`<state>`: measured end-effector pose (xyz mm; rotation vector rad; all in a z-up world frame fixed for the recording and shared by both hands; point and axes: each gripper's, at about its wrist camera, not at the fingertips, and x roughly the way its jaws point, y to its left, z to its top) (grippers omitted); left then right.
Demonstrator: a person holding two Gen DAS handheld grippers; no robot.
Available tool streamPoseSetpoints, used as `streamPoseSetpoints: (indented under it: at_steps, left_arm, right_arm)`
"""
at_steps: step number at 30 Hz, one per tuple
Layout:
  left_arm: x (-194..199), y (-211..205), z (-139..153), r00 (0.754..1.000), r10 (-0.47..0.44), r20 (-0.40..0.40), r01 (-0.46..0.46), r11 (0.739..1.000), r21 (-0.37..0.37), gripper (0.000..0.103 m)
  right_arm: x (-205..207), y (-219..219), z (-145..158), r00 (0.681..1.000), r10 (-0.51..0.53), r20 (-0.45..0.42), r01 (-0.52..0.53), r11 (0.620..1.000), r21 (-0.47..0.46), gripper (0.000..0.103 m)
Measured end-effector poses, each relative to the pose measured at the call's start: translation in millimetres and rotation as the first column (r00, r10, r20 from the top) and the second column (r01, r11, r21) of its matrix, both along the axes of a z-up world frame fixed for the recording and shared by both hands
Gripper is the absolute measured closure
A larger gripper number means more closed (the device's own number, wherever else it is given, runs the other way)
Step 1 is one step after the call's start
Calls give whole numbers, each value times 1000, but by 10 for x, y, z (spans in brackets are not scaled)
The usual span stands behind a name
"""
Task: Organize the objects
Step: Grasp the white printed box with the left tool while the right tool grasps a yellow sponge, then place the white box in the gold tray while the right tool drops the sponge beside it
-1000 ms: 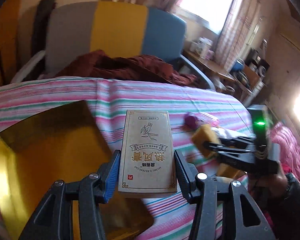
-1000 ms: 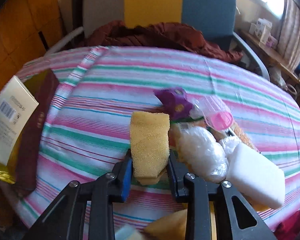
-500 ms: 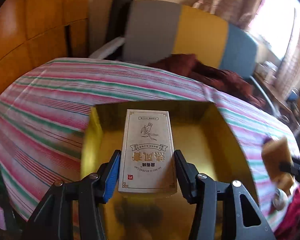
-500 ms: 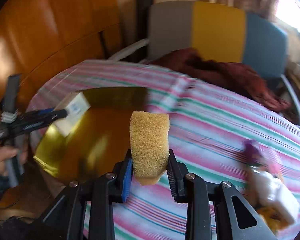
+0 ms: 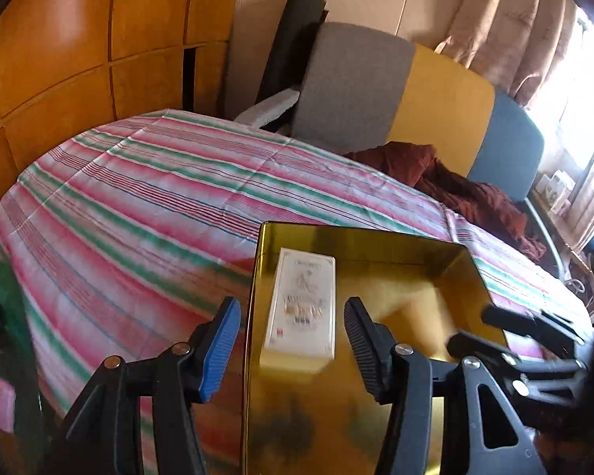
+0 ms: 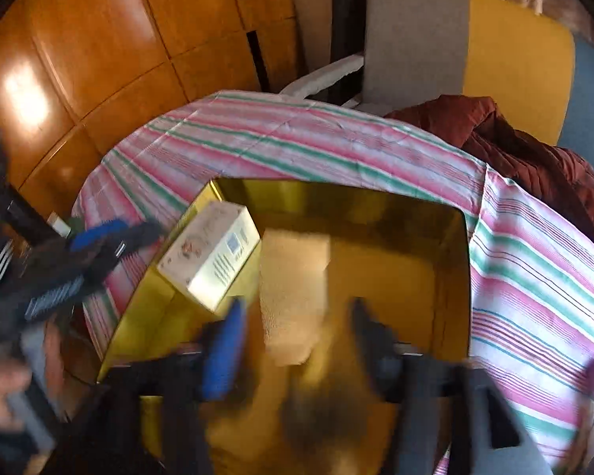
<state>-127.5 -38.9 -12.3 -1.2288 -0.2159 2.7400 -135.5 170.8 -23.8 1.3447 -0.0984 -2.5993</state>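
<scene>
I am holding the left gripper point(image 5: 293, 342) with its ribbed jaws spread wide, gripping nothing; the cream cardboard box point(image 5: 301, 308), printed with gold lettering, is lying flat between them on the floor of the gold tray point(image 5: 447, 265), against its left wall. My right gripper point(image 6: 297, 340) is blurring in its own view, jaws parted, and the coarse yellow sponge point(image 6: 295, 289), a rectangular block, is sitting between them on the tray floor, apparently free of both pads. From the right wrist, the box point(image 6: 212, 255) is showing a barcode side and lying near the tray's left wall point(image 6: 158, 261). The tray, a shiny square with upright walls, is resting on the round surface under a pink, green and white striped cloth point(image 5: 138, 206). Behind, a dark red garment point(image 5: 455, 186) is draping a grey, yellow and blue chair point(image 5: 435, 95).
</scene>
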Motion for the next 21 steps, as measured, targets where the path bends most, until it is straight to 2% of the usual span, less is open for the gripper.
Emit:
streamPoseSetpoints:
  at_steps: [4, 10, 13, 15, 21]
  left_arm:
    - [265, -36, 37, 1000, 0, -17, 0, 1000, 18, 48]
    - [540, -25, 49, 1000, -2, -4, 2, 997, 79, 48]
    - [675, 27, 73, 1000, -8, -13, 9, 997, 74, 48]
    - [750, 62, 81, 1000, -18, -15, 19, 998, 63, 48]
    - [905, 69, 108, 1000, -16, -18, 17, 998, 62, 48]
  right_arm:
    - [142, -121, 9, 1000, 18, -14, -18, 999, 36, 35]
    - [437, -156, 51, 999, -9, -37, 12, 997, 71, 23]
    - [595, -168, 121, 997, -44, -60, 50, 993, 105, 20]
    - [691, -182, 167, 995, -53, -85, 64, 990, 124, 12]
    - [953, -217, 342, 985, -73, -159, 101, 979, 176, 9]
